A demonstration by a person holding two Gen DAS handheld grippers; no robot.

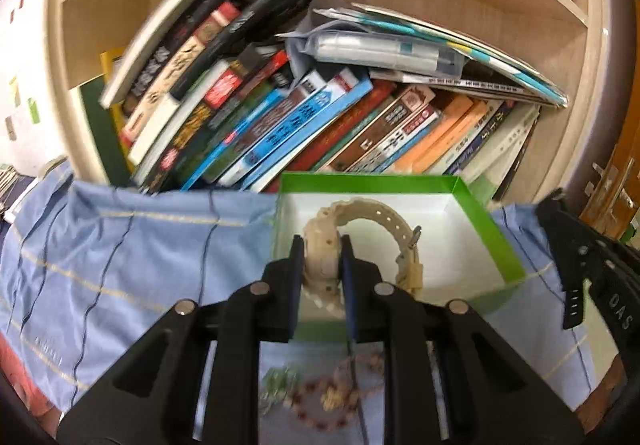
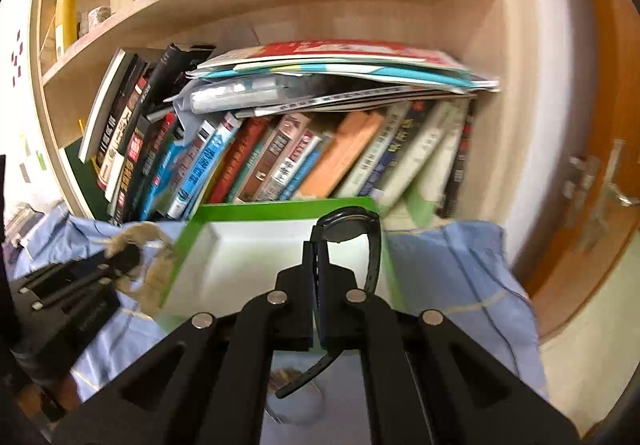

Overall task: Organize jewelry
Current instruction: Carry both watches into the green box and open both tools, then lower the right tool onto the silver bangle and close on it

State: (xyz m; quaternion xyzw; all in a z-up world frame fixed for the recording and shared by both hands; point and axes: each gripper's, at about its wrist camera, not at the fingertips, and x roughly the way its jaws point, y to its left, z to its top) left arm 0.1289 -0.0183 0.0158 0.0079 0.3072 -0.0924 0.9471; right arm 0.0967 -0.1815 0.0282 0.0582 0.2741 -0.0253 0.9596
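A cream watch [image 1: 336, 245] was held tight by the left gripper [image 1: 321, 245] over the green box [image 1: 492, 229]. A black watch [image 2: 352, 233] was squeezed by the right gripper [image 2: 318, 249] there too.

From my left camera, the hand-held gripper [image 1: 320, 245] covers the middle of the cream watch [image 1: 360, 241], and its body hides part of the beads [image 1: 320, 401] lying blurred on the cloth [image 1: 120, 245], so I cannot tell what each piece is. The black watch [image 1: 592, 277] is cut off at that view's right edge. In my right camera, the cream watch [image 2: 148, 257] is a smear, and the book [image 2: 280, 153] spines are too blurred to read.
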